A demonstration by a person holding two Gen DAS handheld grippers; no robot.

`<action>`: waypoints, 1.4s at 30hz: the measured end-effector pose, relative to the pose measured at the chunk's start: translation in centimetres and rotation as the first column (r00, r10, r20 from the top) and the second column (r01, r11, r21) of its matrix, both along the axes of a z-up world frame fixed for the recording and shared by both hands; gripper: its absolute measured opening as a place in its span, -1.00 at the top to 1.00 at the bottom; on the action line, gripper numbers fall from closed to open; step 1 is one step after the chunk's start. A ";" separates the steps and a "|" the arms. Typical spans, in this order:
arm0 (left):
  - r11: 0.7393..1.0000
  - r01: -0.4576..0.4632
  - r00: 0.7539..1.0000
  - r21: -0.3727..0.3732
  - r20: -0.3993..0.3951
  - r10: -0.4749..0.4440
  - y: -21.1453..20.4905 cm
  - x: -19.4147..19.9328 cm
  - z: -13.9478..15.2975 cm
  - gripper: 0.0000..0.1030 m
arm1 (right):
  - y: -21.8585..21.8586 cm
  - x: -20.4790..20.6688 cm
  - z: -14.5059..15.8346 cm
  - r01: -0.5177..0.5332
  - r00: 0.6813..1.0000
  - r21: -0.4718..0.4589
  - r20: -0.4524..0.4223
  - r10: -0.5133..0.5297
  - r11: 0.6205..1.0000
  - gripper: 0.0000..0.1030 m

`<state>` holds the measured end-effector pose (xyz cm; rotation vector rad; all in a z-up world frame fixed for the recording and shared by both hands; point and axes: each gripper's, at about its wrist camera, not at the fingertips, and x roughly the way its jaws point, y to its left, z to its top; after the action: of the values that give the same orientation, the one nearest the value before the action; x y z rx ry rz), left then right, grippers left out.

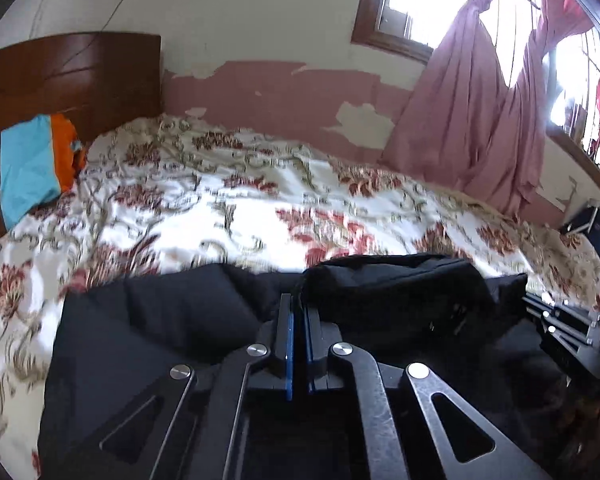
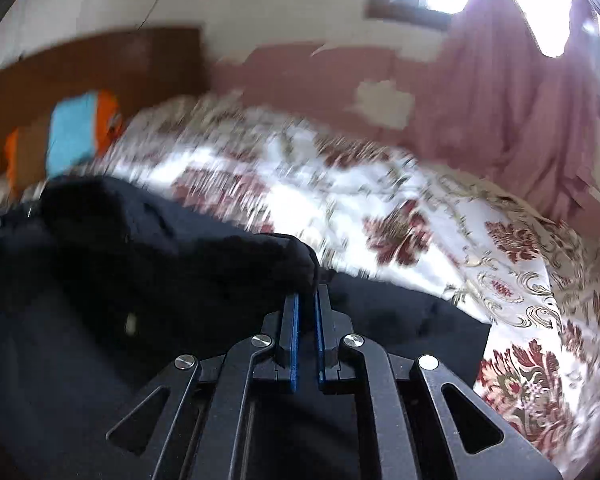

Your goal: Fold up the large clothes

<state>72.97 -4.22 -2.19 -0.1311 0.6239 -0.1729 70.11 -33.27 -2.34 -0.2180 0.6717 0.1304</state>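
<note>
Across the floral bedspread, white with red blossoms and olive vines, lies a large black garment, rumpled, spread over the near side of the bed.

Left gripper clamped tight on a raised fold of that dark cloth, blue-lined pads nearly together with fabric pinched at the tips. Bunched ridge of the same garment just beyond and to the right of the fingertips. Off at the right edge of the left wrist view, black metal parts of the other tool, only partly visible.

Right gripper likewise clenched, blue pads squeezing a rounded hump of the black garment at the tips. Cloth draped from that pinch down and left, covering most of the lower half of the right wrist view. Heavy blur over the bedspread in this view.

Farther back: brown wooden headboard at the left, a turquoise-and-orange cloth leaning against it. Peeling pink-and-cream wall behind the bed, pink curtains knotted before a bright wood-framed window at the upper right.
</note>
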 end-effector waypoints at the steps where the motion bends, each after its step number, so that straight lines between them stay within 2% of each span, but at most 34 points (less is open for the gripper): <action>1: 1.000 0.002 1.000 0.008 -0.010 -0.002 0.0 -0.5 -0.4 0.91 | -0.4 -0.6 0.2 -0.031 0.999 0.011 -0.018 0.031 0.999 0.88; 2: 1.000 0.007 1.000 0.013 -0.013 -0.007 0.1 -0.9 -0.8 0.91 | -0.9 -1.3 0.6 -0.061 0.998 0.034 -0.013 0.061 0.998 0.88; 4: 1.000 0.006 0.999 0.029 -0.035 -0.005 0.2 -1.3 -1.8 0.91 | -2.3 -2.4 2.2 -0.055 0.998 0.103 0.044 0.050 0.993 0.88; 6: 1.000 -0.005 0.999 0.007 -0.050 0.006 0.8 -1.5 -2.7 0.91 | -3.7 -3.8 4.1 -0.047 0.988 0.178 0.155 0.019 0.983 0.88; 8: 1.000 -0.017 0.999 -0.003 -0.047 0.017 1.1 -1.7 -3.1 0.91 | -4.3 -4.4 4.8 -0.097 0.967 0.283 0.255 0.023 0.954 0.87; 10: 1.000 -0.017 0.999 0.015 -0.035 0.018 0.8 -2.1 -3.1 0.91 | -5.0 -4.0 4.5 -0.122 0.939 0.393 0.343 -0.022 0.912 0.87; 12: 0.999 -0.013 1.000 0.047 -0.026 0.014 0.3 -2.2 -3.2 0.91 | -4.9 -2.5 3.5 -0.130 0.946 0.434 0.322 -0.019 0.891 0.87; 14: 0.998 -0.005 1.000 0.058 -0.017 0.006 0.1 -2.4 -3.2 0.91 | -4.1 -1.1 2.3 -0.123 0.965 0.400 0.261 0.016 0.908 0.87; 17: 0.999 0.012 1.000 0.042 -0.001 -0.012 0.1 -2.8 -3.1 0.91 | -2.9 0.8 0.2 -0.124 0.991 0.344 0.100 0.095 0.931 0.87; 20: 0.999 0.045 0.999 0.016 0.009 -0.046 0.2 -3.1 -2.7 0.91 | -1.9 2.1 -1.6 -0.131 0.989 0.298 -0.029 0.146 0.945 0.87; 22: 0.998 0.067 0.998 0.000 0.020 -0.067 0.2 -3.4 -2.3 0.87 | -1.3 2.3 -2.6 -0.155 0.980 0.260 -0.083 0.182 0.953 0.87; 25: 0.996 0.091 0.994 -0.002 0.057 -0.091 -0.2 -4.4 -1.0 0.84 | -0.4 2.2 -3.0 -0.184 0.972 0.211 -0.107 0.209 0.960 0.87; 28: 0.995 0.100 0.989 0.008 0.110 -0.101 -0.9 -5.5 0.6 0.84 | -0.5 2.1 -3.1 -0.194 0.968 0.222 -0.116 0.224 0.956 0.87; 31: 0.992 0.118 0.978 -0.043 0.178 -0.108 -1.6 -6.3 2.4 0.82 | -0.7 2.2 -3.1 -0.193 0.967 0.235 -0.120 0.226 0.953 0.87; 33: 0.990 0.132 0.973 -0.044 0.197 -0.121 -2.6 -5.9 3.1 0.72 | -0.5 2.2 -3.3 -0.194 0.966 0.233 -0.127 0.227 0.953 0.87; 35: 0.989 0.145 0.978 -0.017 0.155 -0.141 -4.3 -4.4 3.3 0.71 | -0.3 2.3 -3.5 -0.199 0.963 0.232 -0.135 0.234 0.952 0.87; 38: 0.990 0.144 0.990 0.000 0.011 -0.144 -6.5 -1.1 2.2 0.71 | -0.1 2.5 -4.0 -0.214 0.956 0.243 -0.145 0.254 0.946 0.87; 40: 0.985 0.162 0.981 -0.060 -0.096 -0.168 -7.5 0.8 0.7 0.71 | -0.1 2.7 -4.5 -0.220 0.950 0.254 -0.162 0.266 0.942 0.87; 42: 0.982 0.174 0.973 -0.068 -0.142 -0.182 -8.3 1.5 -0.3 0.72 | 0.0 2.8 -4.8 -0.222 0.947 0.255 -0.175 0.271 0.941 0.87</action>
<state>74.44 -12.48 -2.49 -0.1420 0.7792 -0.3566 72.88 -33.25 -7.14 -0.0623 0.8288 0.4775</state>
